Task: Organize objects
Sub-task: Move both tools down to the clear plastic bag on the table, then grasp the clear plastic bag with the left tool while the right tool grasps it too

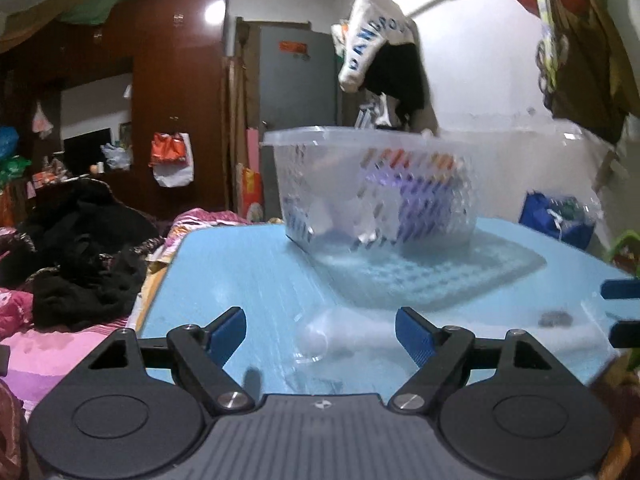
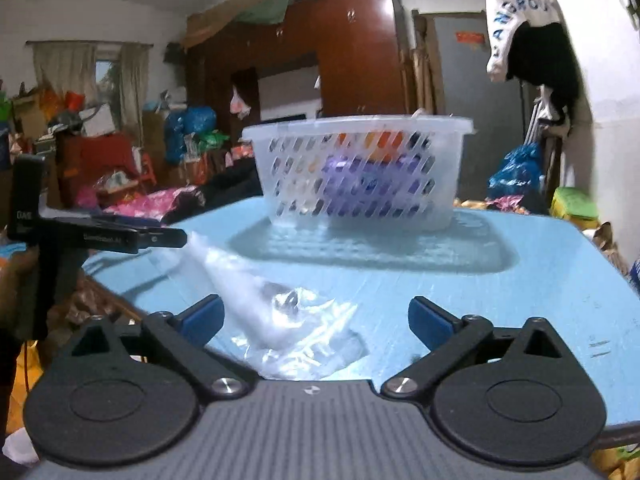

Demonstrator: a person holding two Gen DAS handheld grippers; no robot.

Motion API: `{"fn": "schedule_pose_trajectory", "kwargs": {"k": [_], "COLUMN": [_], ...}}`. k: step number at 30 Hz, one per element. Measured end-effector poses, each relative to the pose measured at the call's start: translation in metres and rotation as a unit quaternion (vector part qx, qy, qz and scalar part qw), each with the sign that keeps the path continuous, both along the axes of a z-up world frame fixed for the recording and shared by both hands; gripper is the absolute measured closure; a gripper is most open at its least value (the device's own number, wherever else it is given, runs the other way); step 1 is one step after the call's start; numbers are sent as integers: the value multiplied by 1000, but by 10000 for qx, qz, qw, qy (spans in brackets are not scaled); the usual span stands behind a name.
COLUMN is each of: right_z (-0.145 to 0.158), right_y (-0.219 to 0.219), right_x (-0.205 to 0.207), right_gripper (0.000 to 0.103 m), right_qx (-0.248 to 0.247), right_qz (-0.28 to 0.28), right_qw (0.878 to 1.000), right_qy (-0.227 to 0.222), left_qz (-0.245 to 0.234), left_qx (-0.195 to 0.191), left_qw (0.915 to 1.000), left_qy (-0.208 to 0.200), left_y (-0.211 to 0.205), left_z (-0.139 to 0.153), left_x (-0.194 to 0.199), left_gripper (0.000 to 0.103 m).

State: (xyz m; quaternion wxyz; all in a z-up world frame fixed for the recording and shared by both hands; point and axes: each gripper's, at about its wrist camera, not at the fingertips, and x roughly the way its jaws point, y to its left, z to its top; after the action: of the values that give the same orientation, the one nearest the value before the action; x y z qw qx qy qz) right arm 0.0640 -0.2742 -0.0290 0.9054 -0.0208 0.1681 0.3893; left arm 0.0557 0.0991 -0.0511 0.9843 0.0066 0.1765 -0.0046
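Observation:
A clear plastic basket [image 1: 372, 184] with slotted walls stands on the blue table [image 1: 240, 272]; it holds purple, orange and white items. It also shows in the right wrist view [image 2: 360, 172]. A clear plastic bag with a white object inside [image 2: 280, 320] lies on the table between my grippers; it also shows in the left wrist view [image 1: 340, 336]. My left gripper [image 1: 320, 332] is open, with the bag in front of it. My right gripper [image 2: 316, 320] is open, with the bag between its fingers. Nothing is held.
The right gripper's blue fingertips [image 1: 622, 312] show at the left view's right edge. The left gripper [image 2: 100, 236] shows at the right view's left. A bed with dark clothes [image 1: 80, 256] lies left of the table. A wardrobe [image 1: 176, 100] and hanging clothes [image 1: 384, 48] stand behind.

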Motion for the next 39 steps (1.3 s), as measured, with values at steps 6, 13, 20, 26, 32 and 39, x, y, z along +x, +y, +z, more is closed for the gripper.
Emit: {"fn": "schedule_pose_trajectory", "kwargs": {"k": [6,13,20,26,32,39], "right_z": [-12,-17,-17,-11,-6,2], "right_y": [5,4,1,-5,-12,-17], "right_x": [-12,-17,-13,-12,-8,-2], "right_gripper": [39,72,78,80,80,81], "right_qx": [-208,-189,-195,-153,-55,-11], "right_qz": [85,310,312,281,275,325], "right_qw": [9992,9982,9978,9969,9966,9962], "right_qy": [-316,-485,-554,-724,-779,-804], "left_qz": [-279,-336,-310,-310,-347,-387], "left_qx": [-77,154,-62,36,57,54], "left_qw": [9994,9993,9995,9994,9989,9983], "left_qy": [185,90,13,-116,-297,-432], "left_y": [2,-12,-7,-16,-22,-26], "left_z": [-13,-14,-14,-13,-3,8], "left_x": [6,2,2,-1,-8,-11], "left_gripper": [19,61,82,85,86,86]}}
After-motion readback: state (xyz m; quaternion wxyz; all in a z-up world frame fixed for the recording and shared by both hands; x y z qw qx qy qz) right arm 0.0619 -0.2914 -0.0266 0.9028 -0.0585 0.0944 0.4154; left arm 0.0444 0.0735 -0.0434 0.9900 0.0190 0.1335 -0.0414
